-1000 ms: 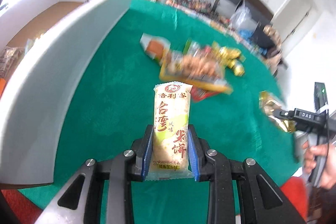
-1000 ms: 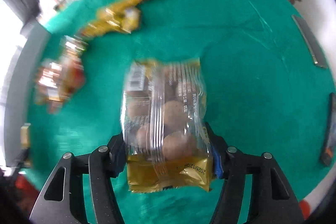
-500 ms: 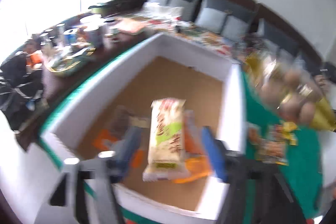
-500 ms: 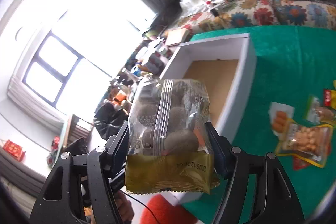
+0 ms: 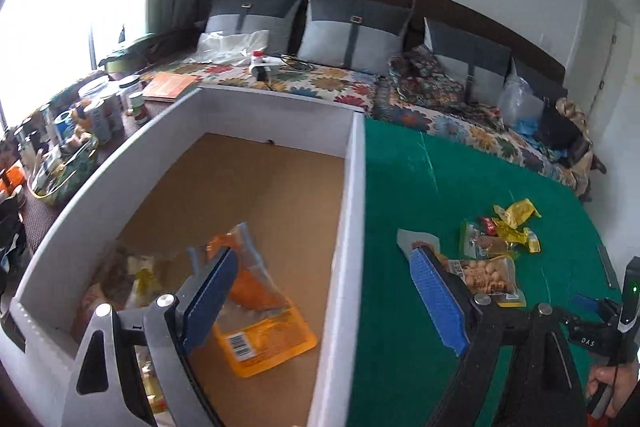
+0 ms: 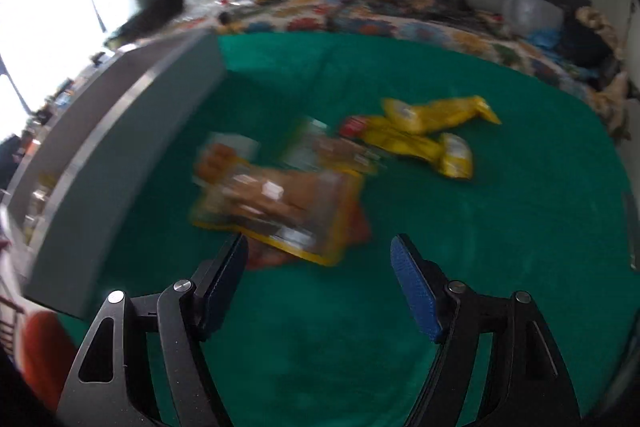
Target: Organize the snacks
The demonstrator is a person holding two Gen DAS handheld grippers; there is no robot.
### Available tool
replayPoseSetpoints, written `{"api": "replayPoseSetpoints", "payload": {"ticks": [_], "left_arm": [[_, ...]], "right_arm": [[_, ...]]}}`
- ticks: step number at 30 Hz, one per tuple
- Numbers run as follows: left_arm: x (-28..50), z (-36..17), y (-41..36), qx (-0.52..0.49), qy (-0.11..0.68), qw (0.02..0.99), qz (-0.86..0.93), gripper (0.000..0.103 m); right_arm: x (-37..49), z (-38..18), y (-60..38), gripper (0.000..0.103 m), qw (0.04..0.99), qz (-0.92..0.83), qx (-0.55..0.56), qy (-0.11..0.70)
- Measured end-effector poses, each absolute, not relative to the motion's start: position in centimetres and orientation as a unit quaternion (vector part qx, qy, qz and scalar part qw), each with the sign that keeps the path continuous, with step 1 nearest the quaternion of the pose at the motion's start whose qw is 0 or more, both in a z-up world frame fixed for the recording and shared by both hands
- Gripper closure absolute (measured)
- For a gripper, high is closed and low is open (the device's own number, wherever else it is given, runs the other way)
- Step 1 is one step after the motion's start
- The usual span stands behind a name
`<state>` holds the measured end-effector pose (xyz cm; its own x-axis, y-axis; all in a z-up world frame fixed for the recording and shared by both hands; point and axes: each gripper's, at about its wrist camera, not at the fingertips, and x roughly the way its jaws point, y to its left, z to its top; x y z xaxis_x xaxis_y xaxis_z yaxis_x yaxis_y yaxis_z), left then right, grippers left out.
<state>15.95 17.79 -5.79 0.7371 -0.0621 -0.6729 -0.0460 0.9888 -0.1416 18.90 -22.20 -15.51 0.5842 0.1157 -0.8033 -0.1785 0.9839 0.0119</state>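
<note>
While your two tools hang above it, the green surface [image 5: 460, 187] carries everything, with a sofa [image 5: 360, 39] of grey cushions behind it. Largest on the surface is the white box [image 5: 352, 211], standing along the left side, its brown floor already holding several snack packets, among them an orange packet [image 5: 260, 323] lying flat near the front wall. Your left tool [image 5: 320, 291] straddles the box's right wall, one blue pad over the box and the other over the surface; its fingers are spread wide and nothing is between them. Your right tool [image 6: 318, 283] is over the open surface just short of the loose snacks, its fingers also spread and empty. Those snacks lie well apart from the box: a peanut packet [image 6: 280, 203], blurred in the right wrist view, overlaps other small packets, and just beyond it sit yellow wrappers [image 6: 432, 131].
</note>
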Motion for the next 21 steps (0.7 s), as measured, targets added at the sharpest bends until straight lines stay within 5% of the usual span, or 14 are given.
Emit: {"api": "replayPoseSetpoints", "payload": {"ticks": [6, 21], "left_arm": [[17.9, -9.5, 13.9, -0.011, 0.413, 0.911, 0.004, 0.017], [14.4, -9.7, 11.2, 0.051, 0.406, 0.911, 0.043, 0.016]], "right_arm": [[15.8, -20.8, -34.3, 0.026, 0.887, -0.03, -0.046, 0.459], [18.3, -21.8, -37.7, 0.01, 0.896, -0.054, 0.021, 0.439]]}}
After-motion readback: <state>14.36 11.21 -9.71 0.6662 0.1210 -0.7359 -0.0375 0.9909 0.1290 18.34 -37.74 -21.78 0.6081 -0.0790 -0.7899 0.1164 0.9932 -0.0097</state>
